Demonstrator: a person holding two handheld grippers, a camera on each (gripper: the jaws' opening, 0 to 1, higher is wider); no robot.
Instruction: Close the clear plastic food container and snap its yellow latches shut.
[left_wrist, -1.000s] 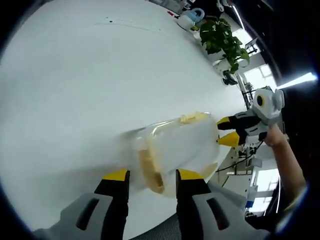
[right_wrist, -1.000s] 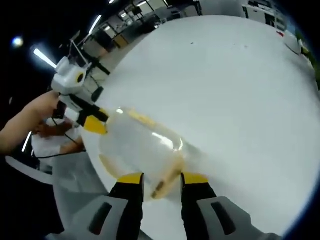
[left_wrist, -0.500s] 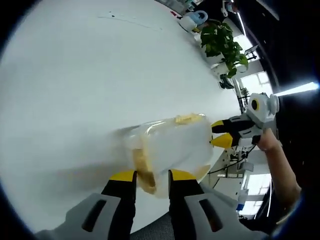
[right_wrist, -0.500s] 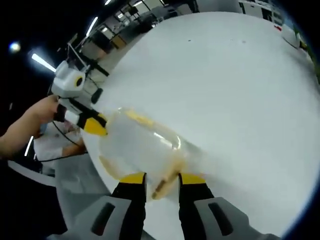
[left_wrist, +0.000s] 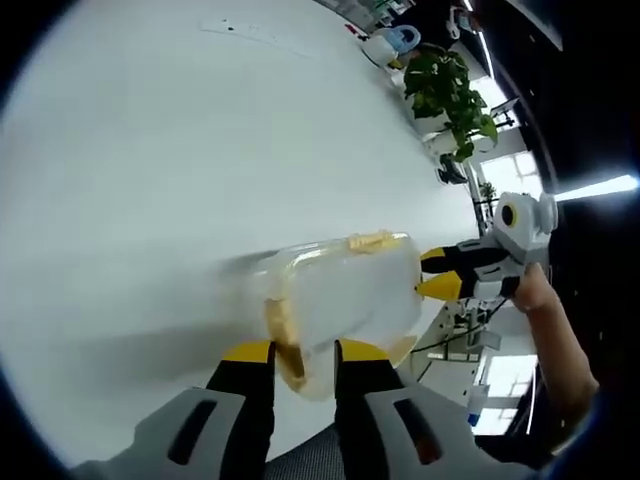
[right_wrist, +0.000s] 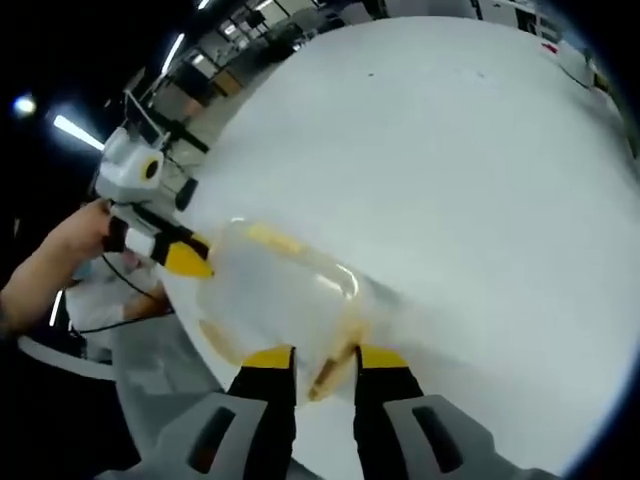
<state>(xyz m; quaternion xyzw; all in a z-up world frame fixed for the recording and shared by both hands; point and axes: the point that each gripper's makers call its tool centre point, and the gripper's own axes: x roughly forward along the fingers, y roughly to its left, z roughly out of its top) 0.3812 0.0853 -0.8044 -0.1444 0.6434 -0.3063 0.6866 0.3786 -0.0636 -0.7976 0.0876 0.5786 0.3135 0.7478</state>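
Clear plastic food container (left_wrist: 345, 290) sits near the edge of the white table (left_wrist: 150, 170), lid on. Left gripper (left_wrist: 303, 352) pinches its yellow end latch (left_wrist: 290, 345); right gripper (right_wrist: 312, 356) clamps the opposite yellow latch (right_wrist: 335, 365). Leafy potted plant (left_wrist: 445, 85) far off.
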